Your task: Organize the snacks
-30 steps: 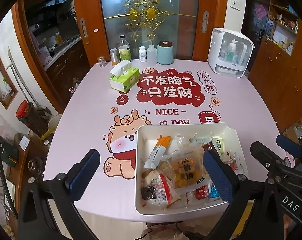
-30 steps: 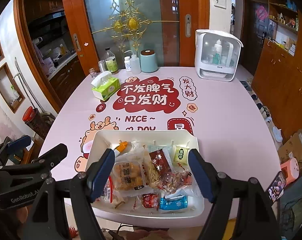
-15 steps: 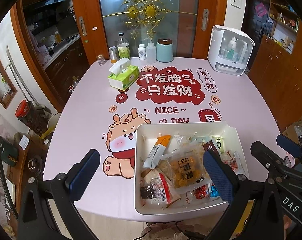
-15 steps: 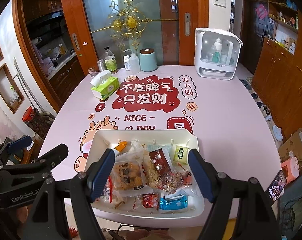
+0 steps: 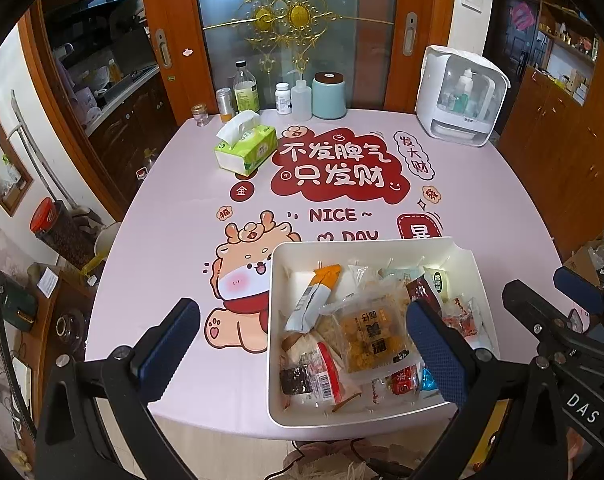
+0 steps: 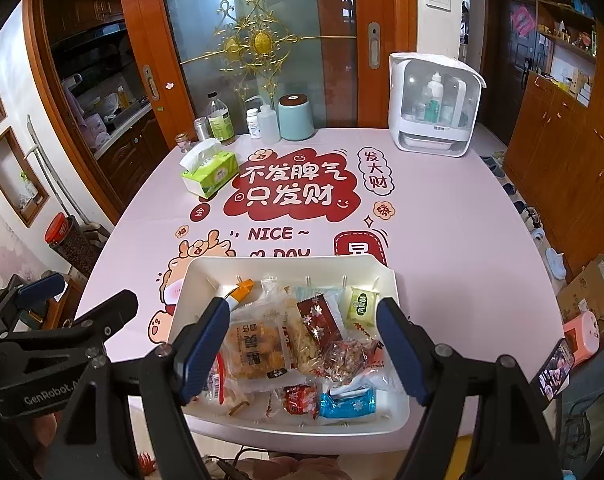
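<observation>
A white tray (image 5: 276,320) (image 6: 397,408) full of wrapped snacks sits at the near edge of the pink table. Among them are a clear pack of yellow biscuits (image 5: 371,338) (image 6: 256,346), an orange and white stick pack (image 5: 313,294), a green pack (image 6: 361,306), a blue pack (image 6: 347,402) and a dark red pack (image 6: 319,318). My left gripper (image 5: 302,344) is open and empty, above the tray's left part. My right gripper (image 6: 302,346) is open and empty, above the tray's middle. Each gripper shows at the edge of the other's view.
A green tissue box (image 5: 244,148) (image 6: 208,170) stands at the back left. Bottles, a jar and a teal canister (image 5: 329,95) line the far edge. A white dispenser cabinet (image 5: 459,98) (image 6: 433,106) stands at the back right. A pink printed cloth (image 5: 174,220) covers the table.
Both views have shifted slightly. The tray and snacks have not moved. Both grippers remain open and empty.
</observation>
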Demonstrator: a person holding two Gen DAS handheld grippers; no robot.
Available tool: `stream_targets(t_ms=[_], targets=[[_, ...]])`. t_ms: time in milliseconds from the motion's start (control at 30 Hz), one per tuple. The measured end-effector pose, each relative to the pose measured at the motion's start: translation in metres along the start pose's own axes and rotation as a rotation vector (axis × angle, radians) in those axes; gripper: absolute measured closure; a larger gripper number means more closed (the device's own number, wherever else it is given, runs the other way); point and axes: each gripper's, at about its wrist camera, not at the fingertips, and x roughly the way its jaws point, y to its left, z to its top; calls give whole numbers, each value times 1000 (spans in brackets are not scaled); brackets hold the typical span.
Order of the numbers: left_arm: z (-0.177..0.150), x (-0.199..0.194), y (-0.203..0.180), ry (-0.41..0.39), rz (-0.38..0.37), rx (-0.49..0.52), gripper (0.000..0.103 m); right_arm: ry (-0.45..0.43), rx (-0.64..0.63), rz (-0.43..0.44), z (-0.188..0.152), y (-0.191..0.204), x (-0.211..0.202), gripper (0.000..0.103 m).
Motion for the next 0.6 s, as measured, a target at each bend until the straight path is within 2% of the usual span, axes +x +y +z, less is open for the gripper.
stream_targets(t_ms=[600], targets=[[0,1,1,6,0,2,0,3,2,0,0,0,1,26]])
